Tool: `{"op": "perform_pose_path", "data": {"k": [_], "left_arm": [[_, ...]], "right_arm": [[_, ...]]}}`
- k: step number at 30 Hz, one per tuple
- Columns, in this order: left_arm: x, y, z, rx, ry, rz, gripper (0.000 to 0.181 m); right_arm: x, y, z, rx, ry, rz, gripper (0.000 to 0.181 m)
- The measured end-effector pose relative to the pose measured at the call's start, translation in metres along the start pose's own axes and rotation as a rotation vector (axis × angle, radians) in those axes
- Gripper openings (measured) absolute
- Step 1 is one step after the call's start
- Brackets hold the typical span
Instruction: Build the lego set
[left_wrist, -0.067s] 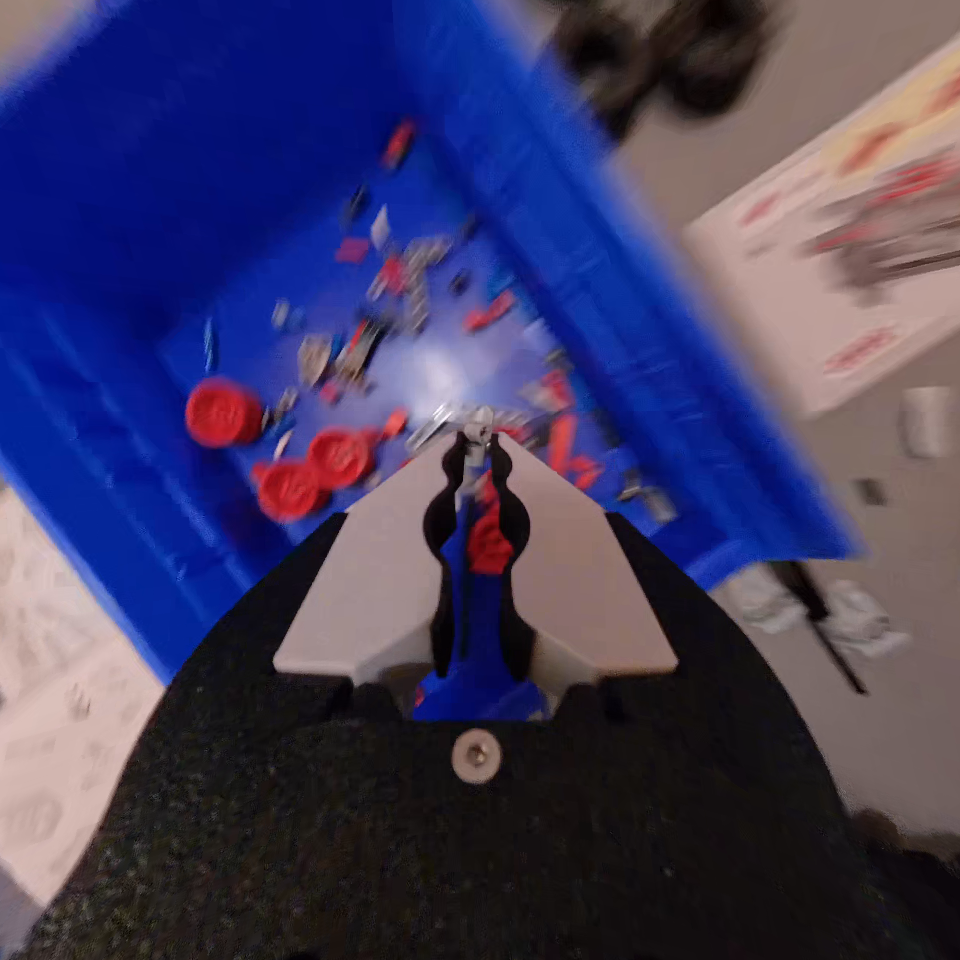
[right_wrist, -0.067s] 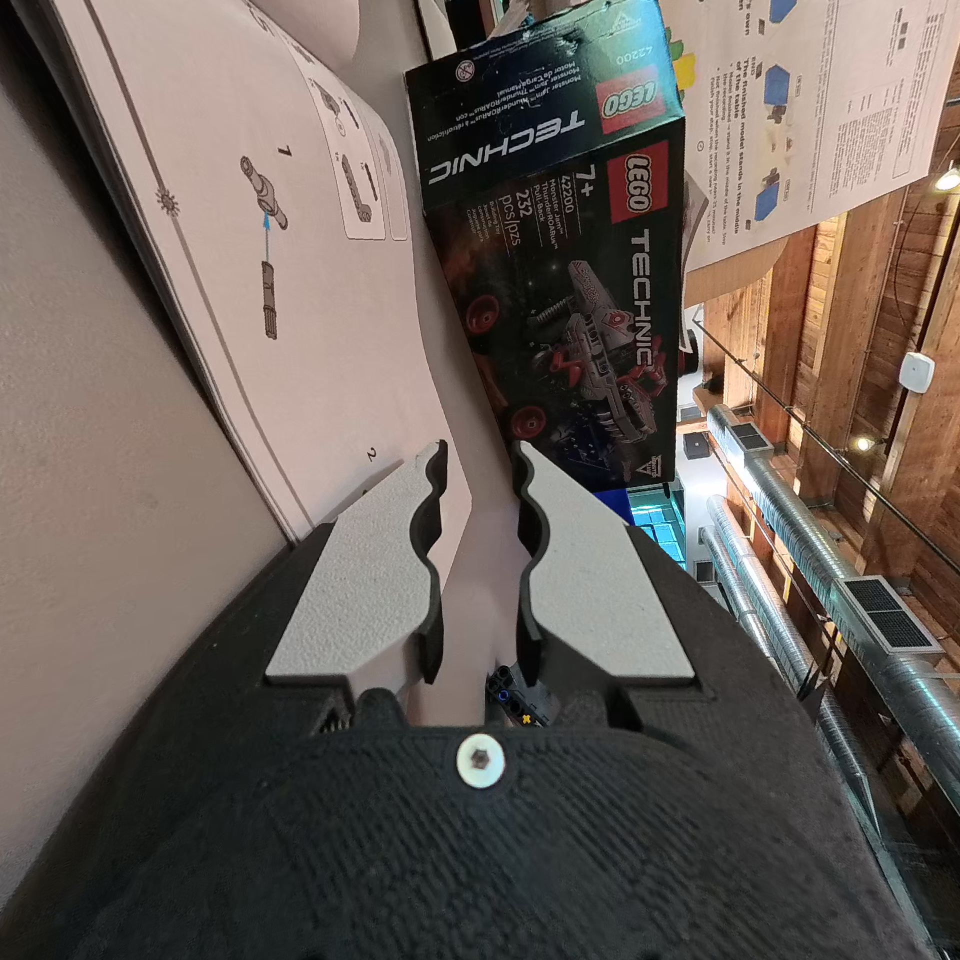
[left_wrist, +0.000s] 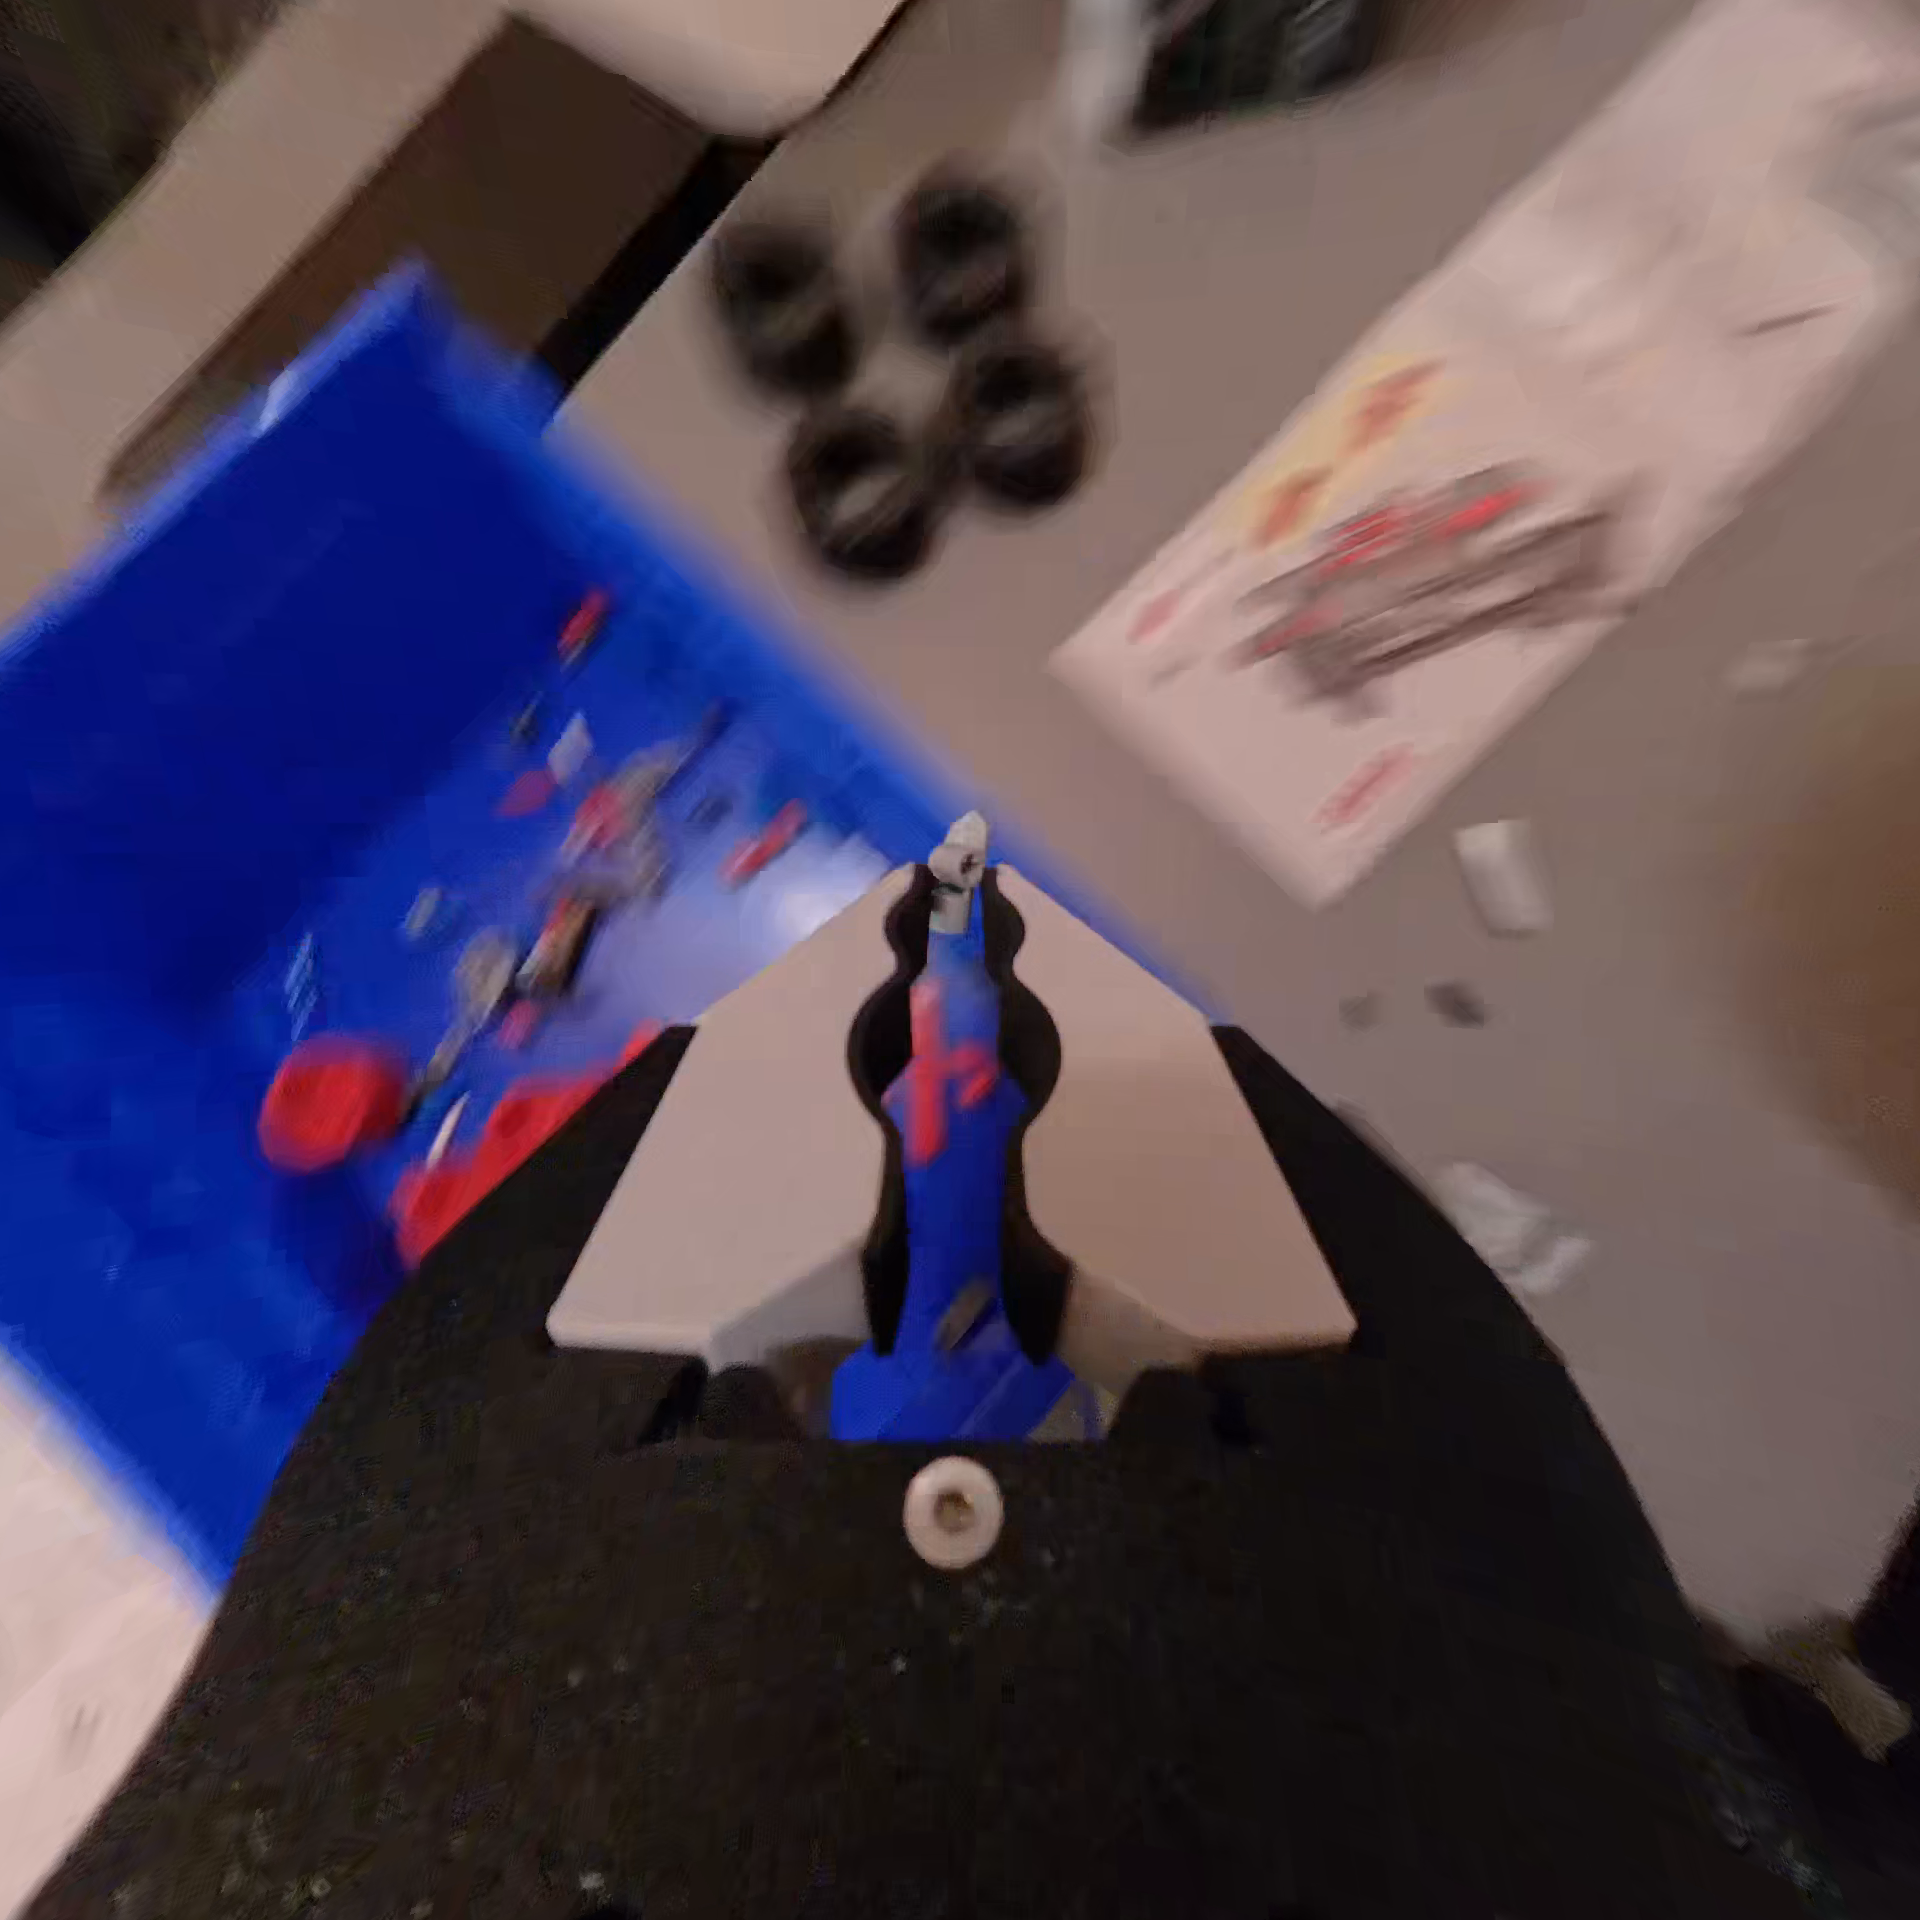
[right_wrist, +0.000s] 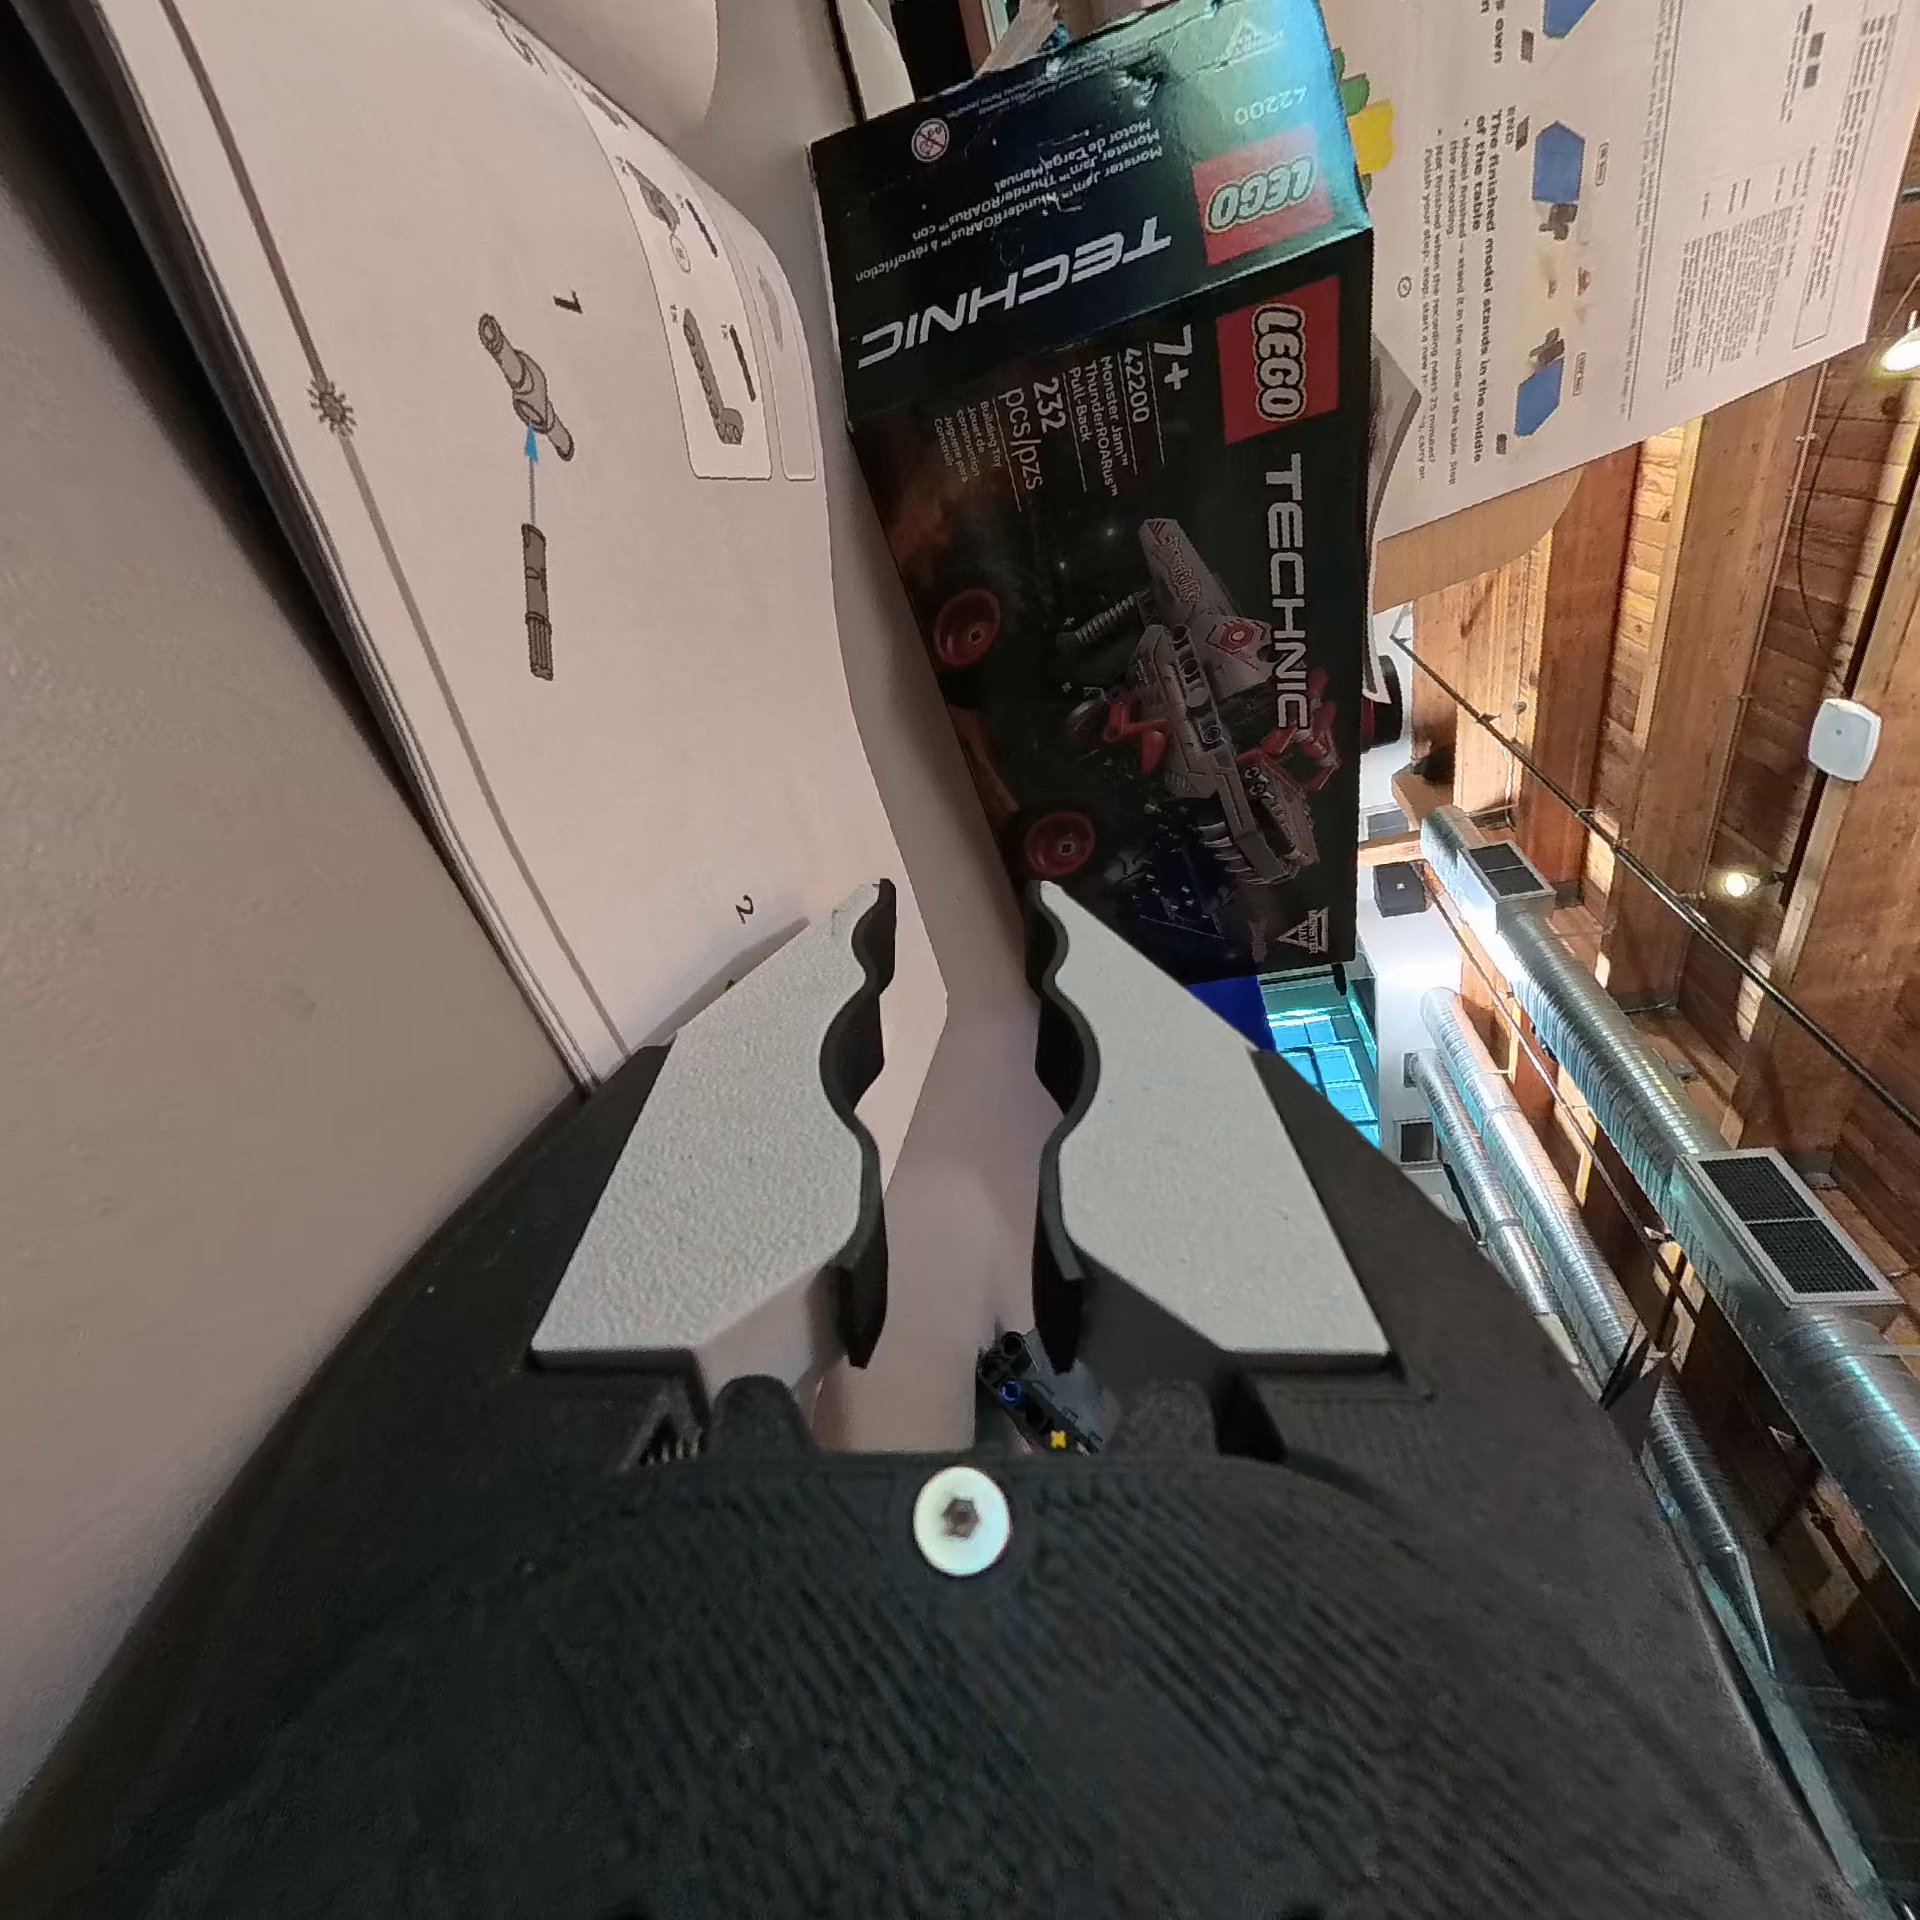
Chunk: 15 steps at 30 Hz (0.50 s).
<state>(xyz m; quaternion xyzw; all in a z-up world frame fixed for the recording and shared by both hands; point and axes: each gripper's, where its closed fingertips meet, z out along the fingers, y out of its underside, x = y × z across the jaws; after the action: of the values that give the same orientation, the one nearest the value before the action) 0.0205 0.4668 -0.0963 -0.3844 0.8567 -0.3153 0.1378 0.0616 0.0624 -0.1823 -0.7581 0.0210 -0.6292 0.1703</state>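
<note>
In the blurred left wrist view, my left gripper (left_wrist: 954, 891) is shut on a small light grey lego piece (left_wrist: 958, 864) that sticks out past its tips, held above the right rim of a blue bin (left_wrist: 208, 748). The bin holds several small red, grey and black pieces and red wheel hubs (left_wrist: 324, 1101). In the right wrist view, my right gripper (right_wrist: 958, 902) is open and empty, lying sideways over the open instruction booklet (right_wrist: 582, 488). A small dark assembly (right_wrist: 1023, 1392) shows low between its fingers.
Several black tyres (left_wrist: 904, 384) lie on the table beyond the bin. A sticker sheet (left_wrist: 1444, 582) lies to the right, with small loose pieces (left_wrist: 1496, 873) near it. The dark lego box (right_wrist: 1122, 540) stands behind the booklet. Printed sheets (right_wrist: 1621, 208) hang beyond it. Tip to tip, the grippers are about 45 centimeters apart.
My left gripper has lifted out of the bin with the grey piece and swung toward the table on the right. The right gripper has not moved.
</note>
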Motion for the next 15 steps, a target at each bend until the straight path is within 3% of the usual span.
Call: {"op": "perform_pose_path", "data": {"k": [3, 7, 10, 12, 15], "left_arm": [[0.113, -0.047, 0.021, 0.086, 0.318, 0.254, 0.007], [0.238, -0.036, 0.078, -0.039, 0.640, 0.477, 0.007], [0.273, -0.008, 0.117, -0.160, 0.660, 0.587, 0.007], [0.276, 0.012, 0.132, -0.244, 0.634, 0.672, 0.007], [0.272, 0.019, 0.143, -0.277, 0.577, 0.716, 0.008]], "right_arm": [[0.000, 0.000, 0.000, 0.001, 0.002, -0.002, 0.023], [0.001, -0.001, 0.000, 0.003, 0.008, -0.007, 0.023], [0.001, -0.001, -0.001, 0.005, 0.013, -0.012, 0.023], [0.002, -0.002, -0.001, 0.008, 0.017, -0.018, 0.023], [0.001, -0.003, -0.001, 0.016, 0.015, -0.019, 0.022]]}}
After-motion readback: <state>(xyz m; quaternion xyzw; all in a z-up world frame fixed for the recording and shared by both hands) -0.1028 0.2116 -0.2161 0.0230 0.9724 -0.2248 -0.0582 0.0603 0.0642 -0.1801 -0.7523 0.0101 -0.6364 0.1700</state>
